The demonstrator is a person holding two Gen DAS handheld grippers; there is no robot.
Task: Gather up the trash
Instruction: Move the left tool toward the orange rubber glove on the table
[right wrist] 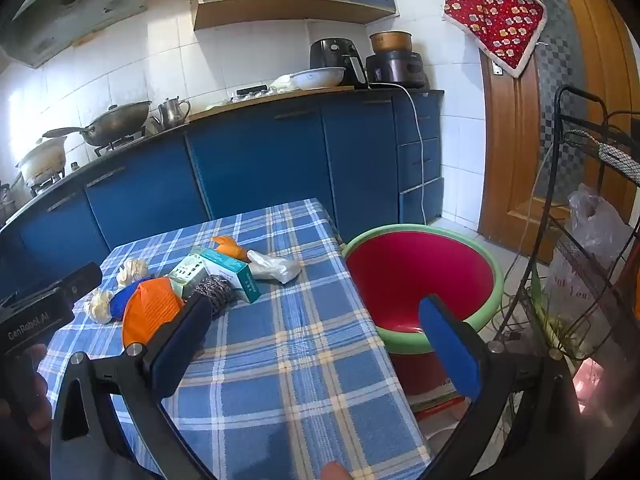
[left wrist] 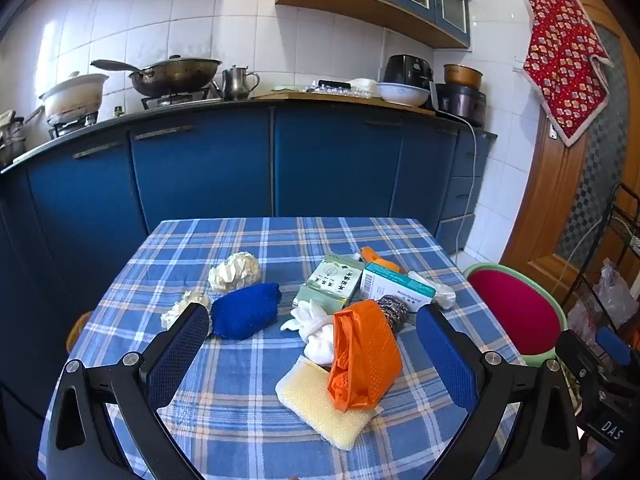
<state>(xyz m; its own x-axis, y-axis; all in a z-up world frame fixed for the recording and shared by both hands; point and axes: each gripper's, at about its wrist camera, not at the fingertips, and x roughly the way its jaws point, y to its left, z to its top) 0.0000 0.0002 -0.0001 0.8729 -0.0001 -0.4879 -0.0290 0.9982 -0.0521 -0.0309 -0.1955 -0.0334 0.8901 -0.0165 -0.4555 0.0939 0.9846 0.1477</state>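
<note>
- Both grippers, left [left wrist: 312,344] and right [right wrist: 316,324], hang over the table [left wrist: 240,408], jaws wide apart, nothing held.
- Trash lies mid-table: orange bag [left wrist: 362,354], sponge [left wrist: 320,404], boxes [left wrist: 394,286].
- Red basin [right wrist: 416,276] stands beside the table.

From my seat at the controls, I see a woven blue plaid cotton-like tablecloth [left wrist: 240,400], soft and matt. On it lie two crumpled white paper balls [left wrist: 235,271], a fuzzy royal-blue cloth pad [left wrist: 245,311], a pale yellow foam sponge with a pitted surface [left wrist: 320,404], and a glossy orange plastic bag [left wrist: 362,356], creased and shiny. A grey wire scouring ball [left wrist: 394,309] looks rough and metallic. The green printed cardboard box [left wrist: 334,282] is smooth. My left gripper [left wrist: 312,344] has black hard plastic arms and textured blue rubbery pads [left wrist: 180,354]. The round red plastic basin with a green rim [right wrist: 420,276] is slick and glossy.
</note>
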